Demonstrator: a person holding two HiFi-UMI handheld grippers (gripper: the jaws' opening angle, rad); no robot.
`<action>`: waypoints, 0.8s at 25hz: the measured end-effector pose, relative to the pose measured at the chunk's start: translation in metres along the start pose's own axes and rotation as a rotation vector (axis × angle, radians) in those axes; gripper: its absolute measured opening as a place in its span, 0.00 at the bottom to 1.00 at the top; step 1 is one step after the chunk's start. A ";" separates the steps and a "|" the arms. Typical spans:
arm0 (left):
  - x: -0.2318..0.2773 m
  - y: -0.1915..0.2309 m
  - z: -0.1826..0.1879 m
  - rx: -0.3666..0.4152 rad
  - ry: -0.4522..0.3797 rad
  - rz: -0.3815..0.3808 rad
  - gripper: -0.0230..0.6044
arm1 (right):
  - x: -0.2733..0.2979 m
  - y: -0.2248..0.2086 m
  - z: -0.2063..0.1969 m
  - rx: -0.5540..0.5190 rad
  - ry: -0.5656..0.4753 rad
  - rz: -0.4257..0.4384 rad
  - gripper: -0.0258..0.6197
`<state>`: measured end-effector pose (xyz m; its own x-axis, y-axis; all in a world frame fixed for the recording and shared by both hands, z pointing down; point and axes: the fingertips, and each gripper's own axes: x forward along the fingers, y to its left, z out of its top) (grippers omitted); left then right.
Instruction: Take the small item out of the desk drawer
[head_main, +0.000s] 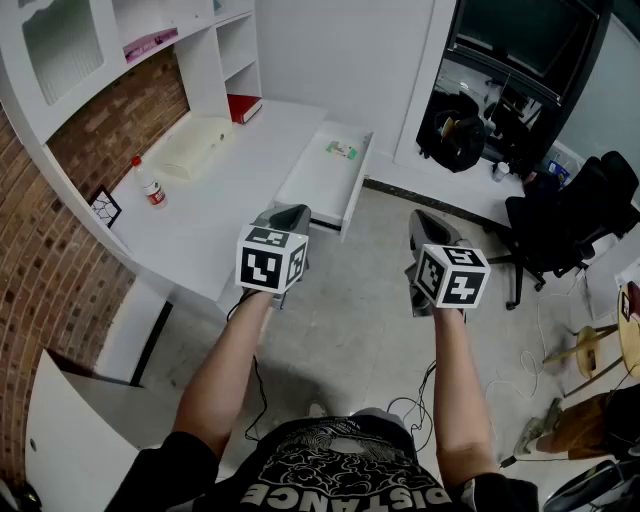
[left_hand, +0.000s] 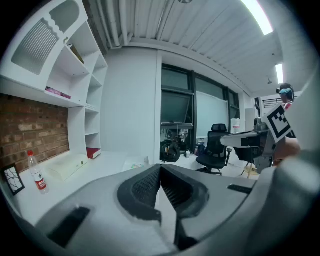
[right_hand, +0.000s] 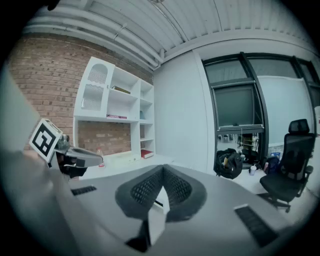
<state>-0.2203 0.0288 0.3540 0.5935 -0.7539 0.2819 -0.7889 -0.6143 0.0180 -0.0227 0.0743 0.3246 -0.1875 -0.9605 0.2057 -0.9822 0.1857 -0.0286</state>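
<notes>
The white desk drawer (head_main: 303, 186) stands pulled out at the desk's right end. A small green-and-white item (head_main: 342, 151) lies on its floor near the far end. My left gripper (head_main: 289, 212) hovers just short of the drawer's near end, jaws shut with nothing between them. My right gripper (head_main: 426, 217) hangs over the floor to the right of the drawer, also shut and empty. In the left gripper view the closed pads (left_hand: 150, 187) meet at the tip, with the drawer (left_hand: 134, 162) ahead. The right gripper view shows closed pads (right_hand: 150, 187) too.
On the white desk (head_main: 215, 215) stand a red-labelled bottle (head_main: 150, 185), a cream box (head_main: 195, 147), a red book (head_main: 243, 106) and a small framed picture (head_main: 105, 207). A black bag (head_main: 455, 130), an office chair (head_main: 575, 215) and floor cables (head_main: 525, 365) lie to the right.
</notes>
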 end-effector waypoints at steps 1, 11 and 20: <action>0.000 0.002 0.000 0.003 -0.002 0.001 0.05 | 0.001 0.001 0.000 -0.001 -0.004 0.001 0.04; 0.017 0.004 0.002 0.011 -0.005 0.018 0.05 | 0.013 -0.014 -0.003 -0.004 -0.009 -0.004 0.05; 0.089 -0.013 0.017 0.023 0.008 0.033 0.05 | 0.051 -0.076 -0.003 -0.012 -0.016 0.017 0.07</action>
<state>-0.1542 -0.0345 0.3625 0.5656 -0.7721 0.2898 -0.8042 -0.5942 -0.0135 0.0428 0.0119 0.3399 -0.2045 -0.9602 0.1901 -0.9787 0.2045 -0.0201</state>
